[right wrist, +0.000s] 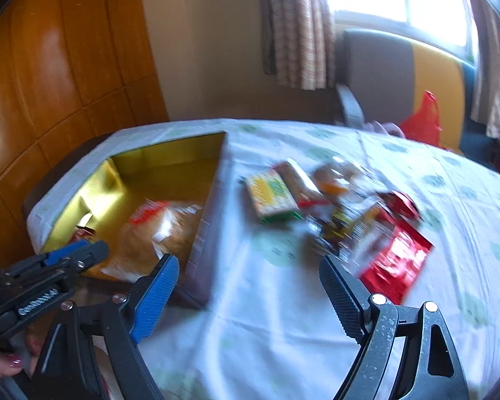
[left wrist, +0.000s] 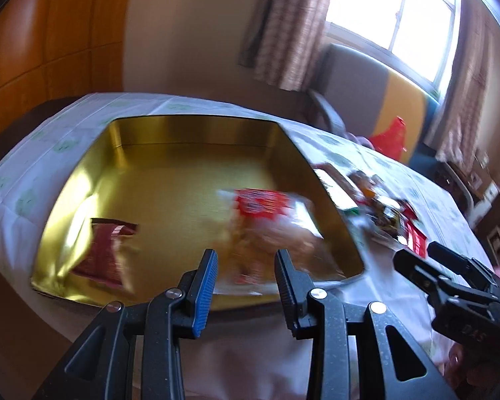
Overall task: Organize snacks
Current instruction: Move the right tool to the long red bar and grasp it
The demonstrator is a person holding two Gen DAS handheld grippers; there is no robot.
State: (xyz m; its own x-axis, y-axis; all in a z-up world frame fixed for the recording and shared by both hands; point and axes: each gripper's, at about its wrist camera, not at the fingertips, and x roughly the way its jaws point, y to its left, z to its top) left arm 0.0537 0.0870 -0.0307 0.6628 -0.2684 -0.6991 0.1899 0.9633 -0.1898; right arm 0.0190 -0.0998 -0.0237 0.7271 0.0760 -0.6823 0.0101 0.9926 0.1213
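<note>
I'm looking over a table (right wrist: pixel 283 316) spread with a white cloth printed with pale green spots; behind its far edge stand a grey and yellow chair (right wrist: pixel 400 66), a curtain (right wrist: pixel 300 26) and a bright window (left wrist: pixel 400 10). Toward the table's left side sits a big gold tin (left wrist: pixel 183 133), open at the top, its near edge close to the table's near edge. Inside it, by its right wall, lies a clear bag of pale brown snacks with a red label (left wrist: pixel 266 220), blurred in both views; a smaller dark red packet (left wrist: pixel 106 250) lies near the tin's near left corner. To the right of the tin, out on the cloth, I see a loose pile of snacks (right wrist: pixel 343 213): a yellow and green box (right wrist: pixel 271 196) nearest the tin, a flat red packet (right wrist: pixel 396 260) at the near right of the pile, and several wrappers between them too blurred to tell apart. My left gripper (left wrist: pixel 245 276) hangs over the tin's near edge, jaws parted a modest way with nothing pinched between them. My right gripper (right wrist: pixel 250 286) hangs over the bare cloth between tin and pile, jaws spread wide and empty.
</note>
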